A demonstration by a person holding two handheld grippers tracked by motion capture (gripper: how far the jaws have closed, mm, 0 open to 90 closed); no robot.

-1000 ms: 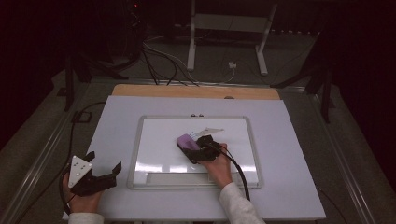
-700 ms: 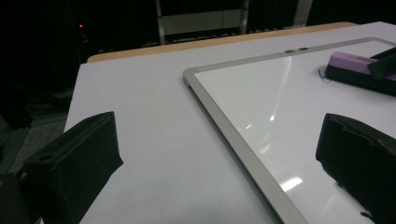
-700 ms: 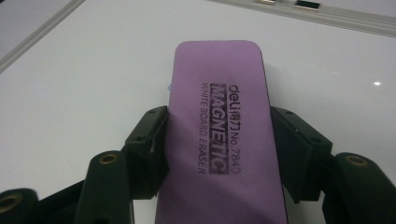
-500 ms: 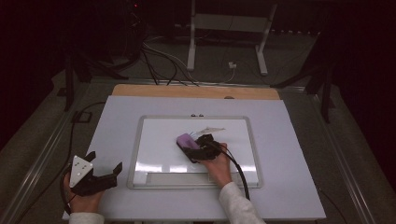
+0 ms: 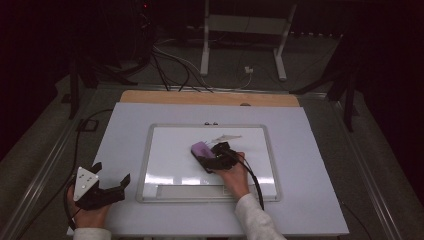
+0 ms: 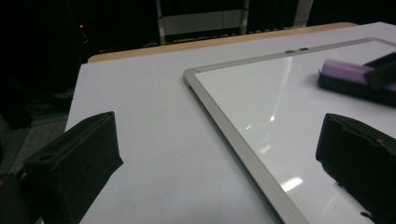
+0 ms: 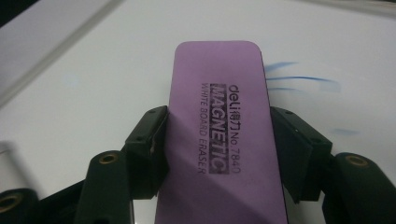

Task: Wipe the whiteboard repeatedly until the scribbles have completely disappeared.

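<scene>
Right gripper [image 5: 209,156] clamped on purple whiteboard eraser [image 7: 224,135], flat on whiteboard [image 5: 165,150], blue marks [image 7: 299,79] at two o'clock. Left gripper [image 5: 111,176] gaping, empty.

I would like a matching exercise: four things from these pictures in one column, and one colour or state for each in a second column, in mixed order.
Things:
1. eraser
2. whiteboard
3. left gripper
4. marks on the board

States:
a. blue, faint streaks
b. purple, clamped between two jaws
c. open, holding nothing, over the table
d. white, lying flat in a grey frame

Pairs: 1-b, 2-d, 3-c, 4-a
</scene>
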